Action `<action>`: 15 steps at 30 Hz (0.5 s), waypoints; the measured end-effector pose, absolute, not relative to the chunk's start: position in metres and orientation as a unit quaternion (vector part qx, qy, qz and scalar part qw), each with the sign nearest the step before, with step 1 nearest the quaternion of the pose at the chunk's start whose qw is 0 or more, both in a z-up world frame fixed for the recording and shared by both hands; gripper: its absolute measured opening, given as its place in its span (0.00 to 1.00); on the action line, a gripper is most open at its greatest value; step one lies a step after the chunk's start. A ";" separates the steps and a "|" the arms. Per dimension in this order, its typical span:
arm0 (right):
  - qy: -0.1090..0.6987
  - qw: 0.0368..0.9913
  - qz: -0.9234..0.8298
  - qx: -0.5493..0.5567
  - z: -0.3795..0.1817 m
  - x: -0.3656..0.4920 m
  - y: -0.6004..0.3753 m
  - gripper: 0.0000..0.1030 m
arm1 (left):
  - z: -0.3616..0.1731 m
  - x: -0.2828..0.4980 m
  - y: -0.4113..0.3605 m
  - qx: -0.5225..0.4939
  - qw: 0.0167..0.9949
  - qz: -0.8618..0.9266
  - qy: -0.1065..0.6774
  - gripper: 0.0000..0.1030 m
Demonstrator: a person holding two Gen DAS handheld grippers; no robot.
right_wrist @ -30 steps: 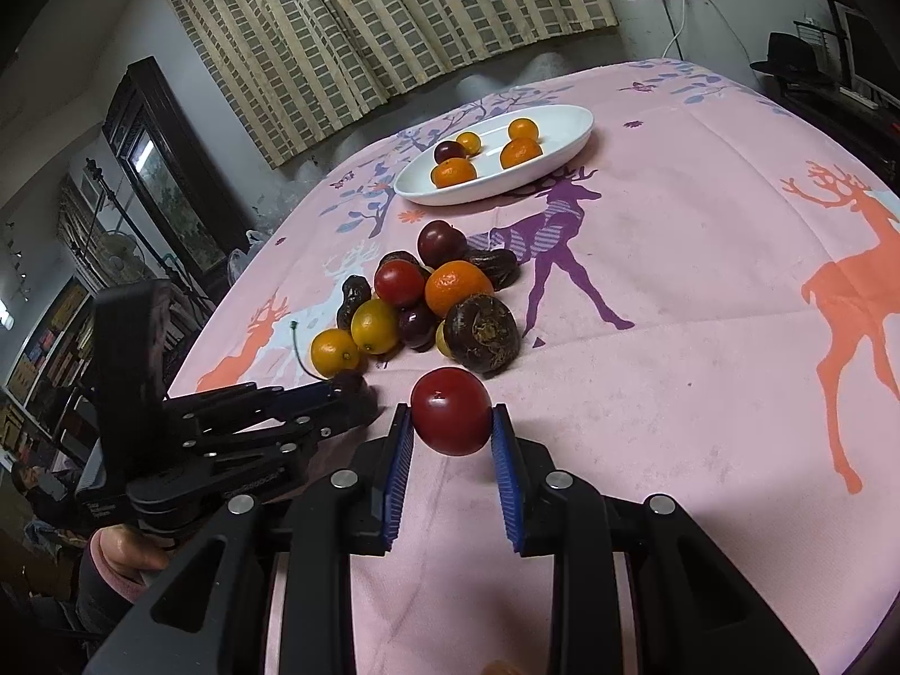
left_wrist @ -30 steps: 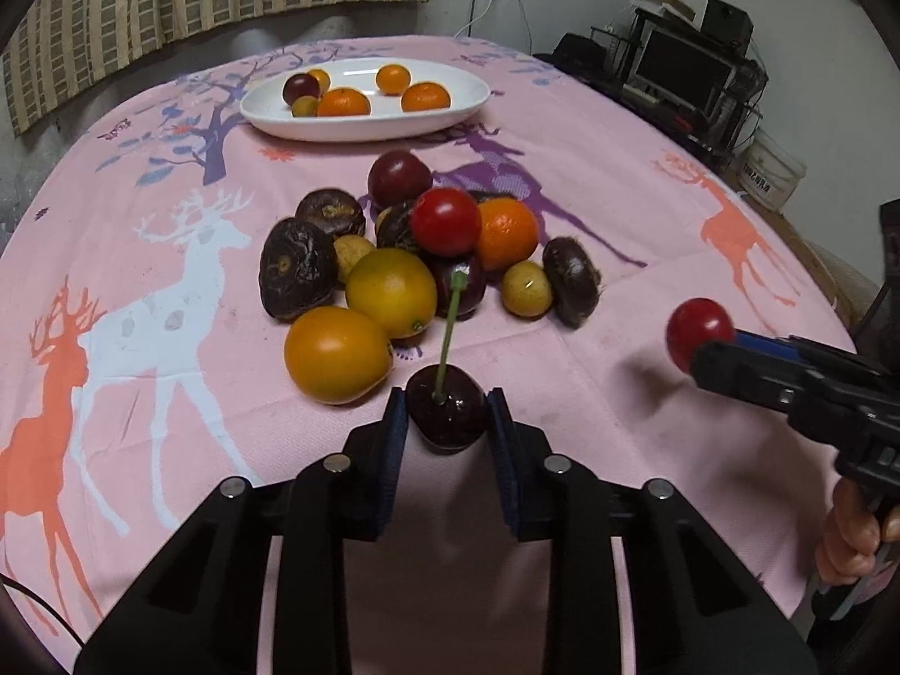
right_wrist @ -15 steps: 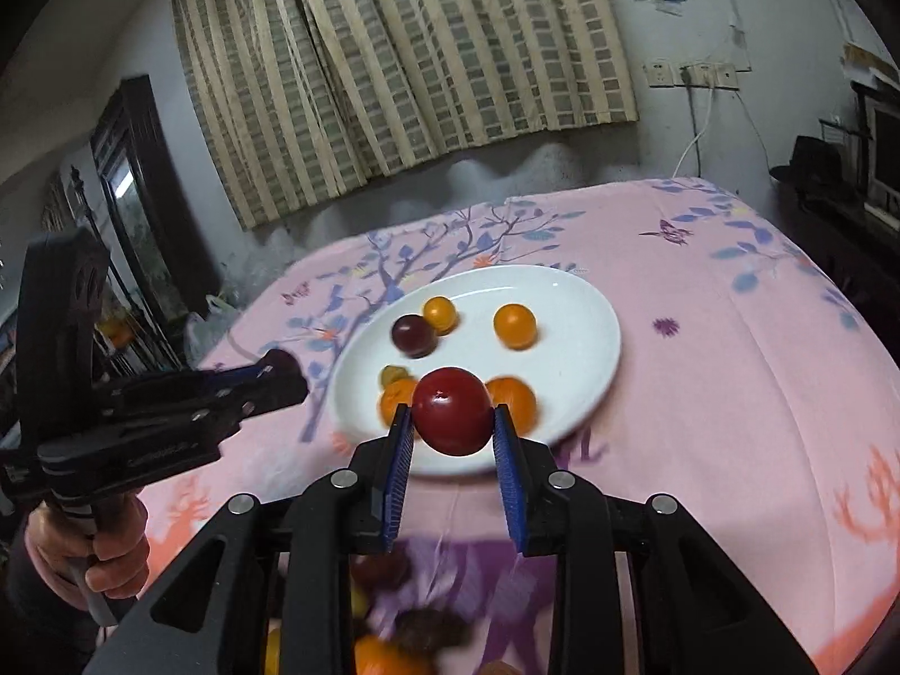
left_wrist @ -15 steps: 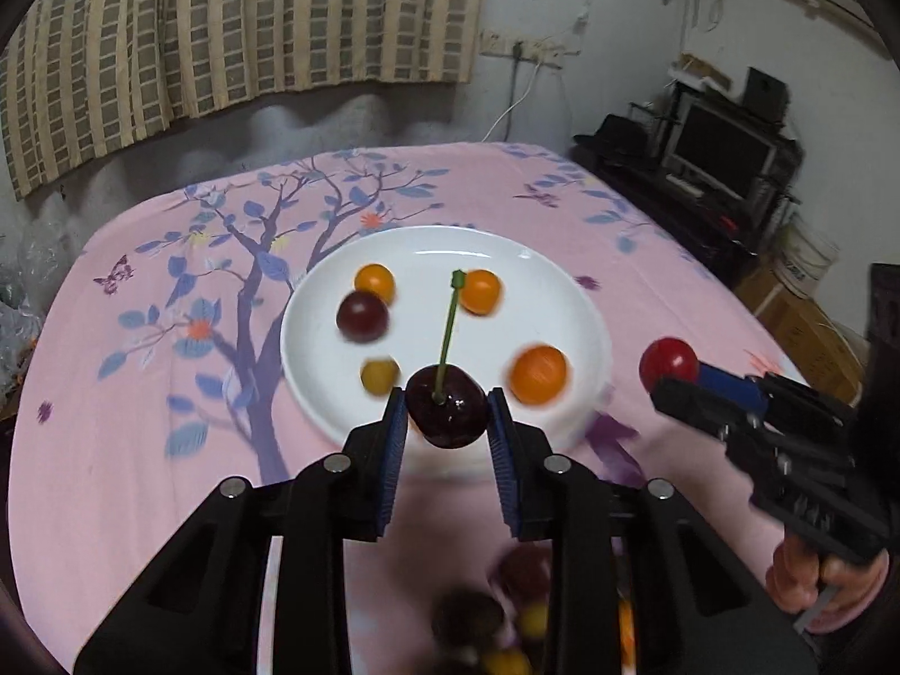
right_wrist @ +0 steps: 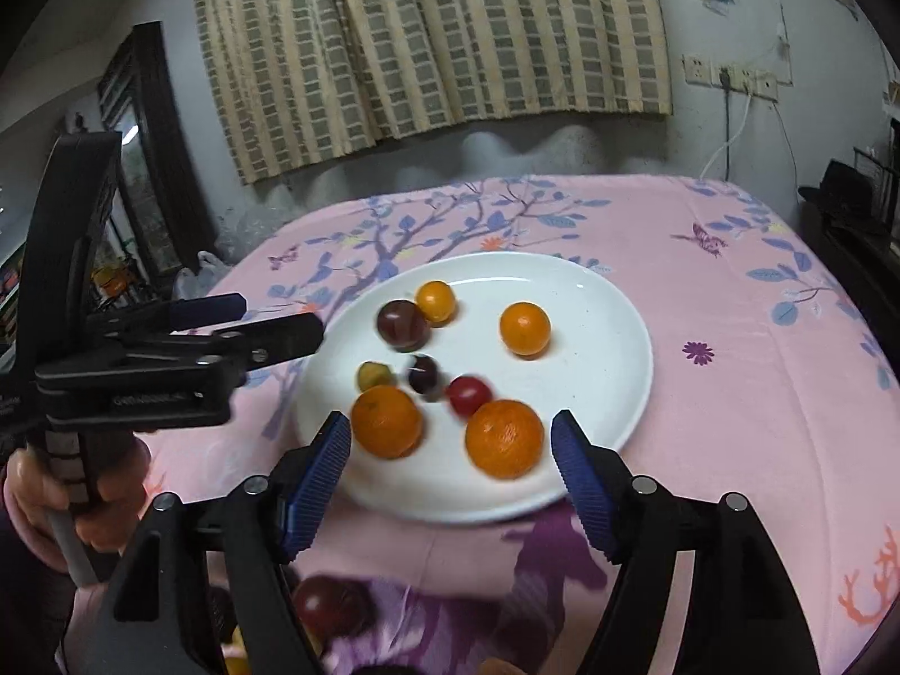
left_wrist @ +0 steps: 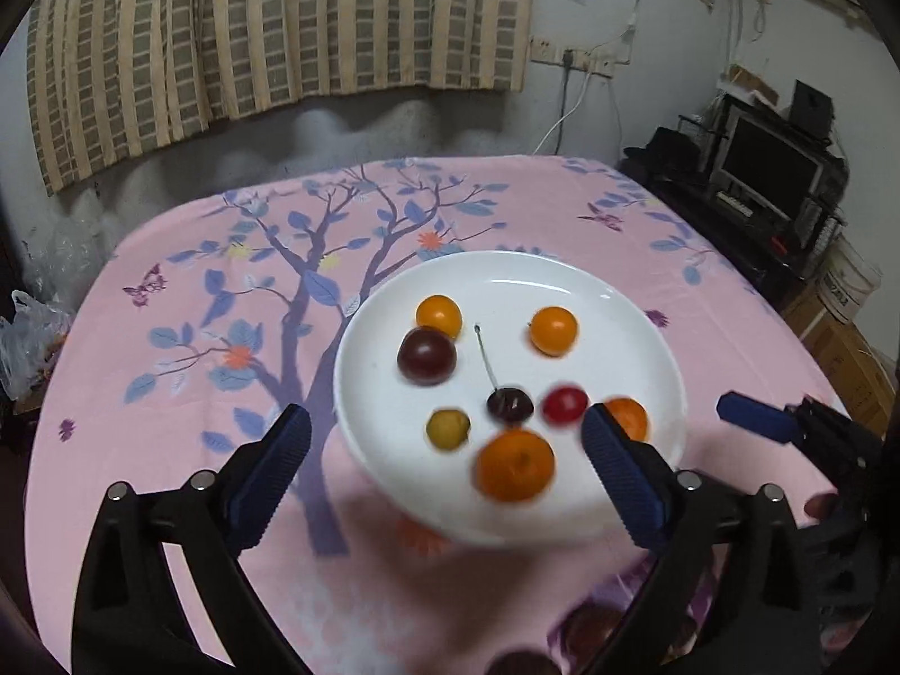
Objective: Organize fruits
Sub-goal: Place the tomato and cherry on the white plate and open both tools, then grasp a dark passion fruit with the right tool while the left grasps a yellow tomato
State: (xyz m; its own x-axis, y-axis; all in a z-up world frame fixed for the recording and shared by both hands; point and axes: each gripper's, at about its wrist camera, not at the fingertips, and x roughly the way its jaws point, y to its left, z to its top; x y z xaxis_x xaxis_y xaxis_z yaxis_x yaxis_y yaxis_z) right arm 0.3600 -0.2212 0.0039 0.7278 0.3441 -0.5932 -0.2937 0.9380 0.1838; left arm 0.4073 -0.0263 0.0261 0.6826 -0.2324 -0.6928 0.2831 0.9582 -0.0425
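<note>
A white plate (left_wrist: 635, 332) (right_wrist: 607, 326) holds several fruits. A dark cherry (left_wrist: 509, 405) with a long stem lies in it next to a small red tomato (left_wrist: 565, 405); both also show in the right wrist view, the cherry (right_wrist: 423, 374) and the tomato (right_wrist: 468, 395), blurred. Oranges (left_wrist: 515, 472) (right_wrist: 504, 439), a dark plum (left_wrist: 426, 356) and a small yellow fruit (left_wrist: 448, 429) lie around them. My left gripper (left_wrist: 444, 472) is open and empty over the plate's near edge. My right gripper (right_wrist: 450, 478) is open and empty above the plate's near rim.
The plate sits on a pink tablecloth (left_wrist: 225, 292) with tree and deer prints. Loose dark fruits (right_wrist: 329, 604) lie on the cloth below the grippers. A curtain and wall stand behind the table, and a TV stand (left_wrist: 770, 180) is at the right.
Both grippers opened. The cherry dropped from the left gripper and the red tomato from the right gripper into the plate. Both grippers moved a little closer over the plate.
</note>
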 end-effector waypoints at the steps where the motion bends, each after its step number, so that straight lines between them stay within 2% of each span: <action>1: 0.321 0.929 0.180 0.035 0.006 0.340 -0.224 0.75 | 0.030 0.390 -0.019 0.030 0.919 -0.140 0.367 0.96; 3: 0.323 0.926 0.193 0.029 0.005 0.317 -0.227 0.80 | 0.033 0.355 -0.006 0.023 0.922 -0.148 0.357 0.96; 8: 0.332 0.916 0.227 0.002 -0.007 0.240 -0.228 0.82 | 0.008 0.267 0.025 -0.005 0.918 -0.159 0.363 0.96; 15: 0.375 0.897 0.236 0.012 -0.038 0.216 -0.219 0.82 | -0.032 0.214 0.034 -0.031 0.914 -0.150 0.376 0.96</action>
